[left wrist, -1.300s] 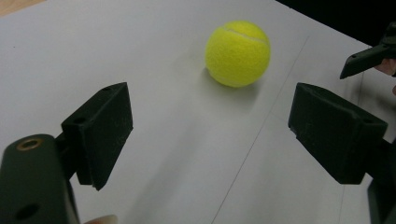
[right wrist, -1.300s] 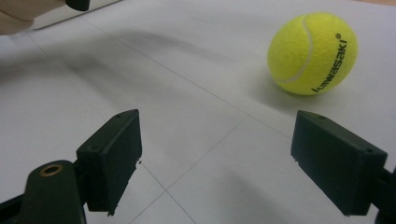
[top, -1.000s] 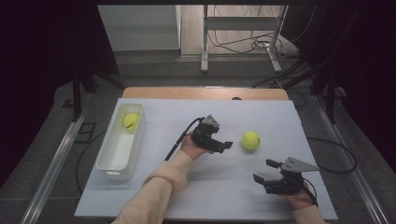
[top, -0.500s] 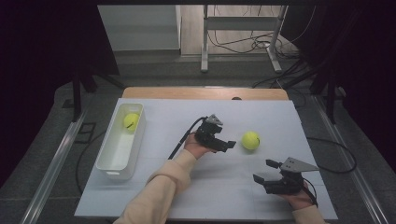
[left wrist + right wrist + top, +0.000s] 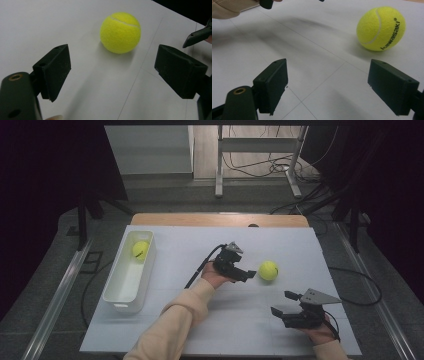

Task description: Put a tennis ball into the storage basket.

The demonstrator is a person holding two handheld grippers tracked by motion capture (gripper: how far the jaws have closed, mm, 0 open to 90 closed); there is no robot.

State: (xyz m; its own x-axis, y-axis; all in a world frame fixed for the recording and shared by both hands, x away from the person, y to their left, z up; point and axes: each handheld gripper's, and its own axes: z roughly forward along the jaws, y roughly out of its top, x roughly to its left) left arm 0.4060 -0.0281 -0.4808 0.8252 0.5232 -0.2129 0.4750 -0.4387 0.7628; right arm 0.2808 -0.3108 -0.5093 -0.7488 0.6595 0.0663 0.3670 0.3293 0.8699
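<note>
A yellow tennis ball [image 5: 268,270] lies on the white table top [image 5: 200,250], right of centre. My left gripper [image 5: 248,271] points at it from the left, open, its jaws a short way from the ball [image 5: 120,32] with nothing between them. My right gripper [image 5: 282,303] rests open near the front right edge, apart from the ball [image 5: 381,28], which lies ahead of it to the right. A second yellow ball [image 5: 140,249] sits in the far end of a white bin [image 5: 119,292] on the left.
The white bin stands along the table's left side. Cables trail from both grippers across the table. Beyond the far wooden edge [image 5: 220,219] are a metal stand [image 5: 257,145] and floor cables. A cream sleeve [image 5: 167,327] crosses the front middle.
My left gripper has crept slightly right, closer to the ball. The right gripper and both balls have stayed where they were.
</note>
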